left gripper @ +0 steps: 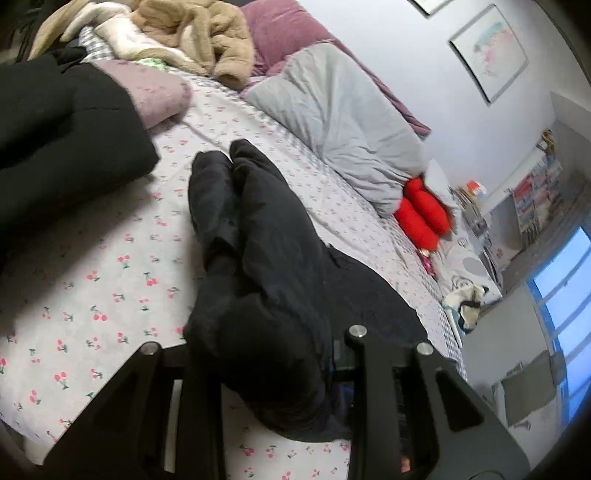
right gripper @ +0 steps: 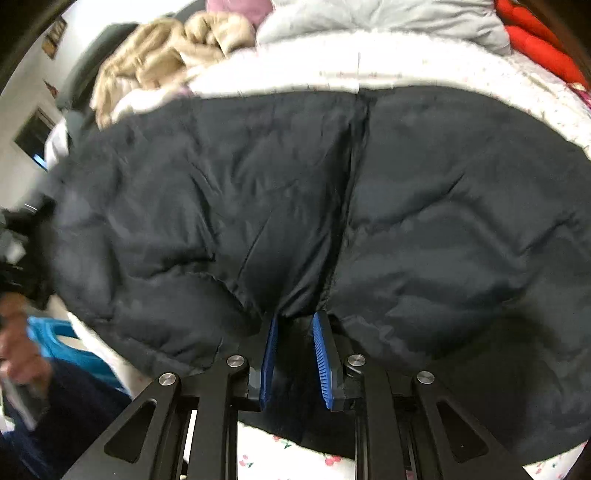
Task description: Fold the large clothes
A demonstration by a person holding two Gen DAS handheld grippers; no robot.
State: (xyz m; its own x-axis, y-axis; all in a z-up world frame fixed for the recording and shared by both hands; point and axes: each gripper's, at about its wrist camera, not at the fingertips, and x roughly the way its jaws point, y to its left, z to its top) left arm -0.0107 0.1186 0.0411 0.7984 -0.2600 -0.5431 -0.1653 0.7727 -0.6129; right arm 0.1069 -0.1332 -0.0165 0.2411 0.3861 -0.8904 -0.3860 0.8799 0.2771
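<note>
A black padded jacket lies spread over the bed and fills the right wrist view, its centre seam running up from my right gripper. The blue pads close in on the jacket's near edge, with fabric pinched at their tips. In the left wrist view a long black padded part of the jacket drapes from my left gripper across the sheet. The cloth bunches between the black fingers and hides their tips. More black fabric lies at the upper left.
The cherry-print bed sheet is bare at the left. A beige fleece garment, a grey pillow, a purple pillow and a red plush thing lie along the far side. A person's hand and a blue bin sit beside the bed.
</note>
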